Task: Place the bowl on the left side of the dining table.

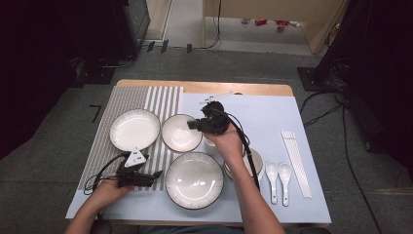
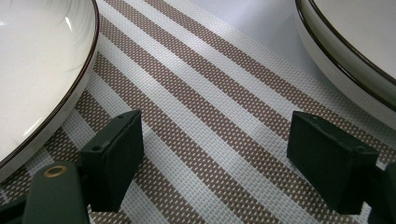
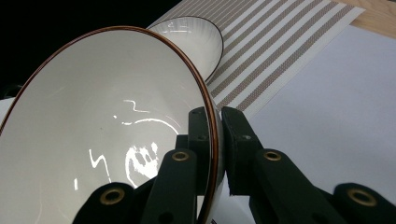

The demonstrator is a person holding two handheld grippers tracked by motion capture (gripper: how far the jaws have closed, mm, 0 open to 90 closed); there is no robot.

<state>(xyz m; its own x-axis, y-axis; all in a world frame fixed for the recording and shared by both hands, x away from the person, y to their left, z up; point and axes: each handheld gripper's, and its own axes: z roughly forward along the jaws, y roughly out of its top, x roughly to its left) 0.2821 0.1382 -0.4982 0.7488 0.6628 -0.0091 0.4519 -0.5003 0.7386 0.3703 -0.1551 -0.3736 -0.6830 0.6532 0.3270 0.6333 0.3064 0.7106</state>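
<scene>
The brown-rimmed bowl (image 3: 107,140) is clamped by its rim in the right gripper (image 1: 198,125): in the right gripper view one jaw lies inside the wall and the other outside, pressed together on the thin edge. From that gripper the bowl extends to the left in the high view (image 1: 181,132), toward the striped placemat (image 1: 163,100), and it appears tilted, its mouth turned up and partly back toward the jaws, its rim edge rising where it is gripped; whether its far side touches the table I cannot tell. A bowl has no true long axis; what matters is that its axis of symmetry leans, so the coming move likely calls for levelling it or carrying it edge-held. Just beyond it from the right gripper sits the dark-rimmed plate (image 3: 196,39) on the placemat, and nearer the person the large bowl (image 1: 194,179). The right hand (image 1: 228,141) is far the nearer one. The left gripper (image 1: 155,174) rests low over the stripes with its jaws wide apart and nothing between them, lying between the plate and the large bowl. Off to the right gripper's other side lie two spoons (image 1: 277,173) and chopsticks (image 1: 296,156).
</scene>
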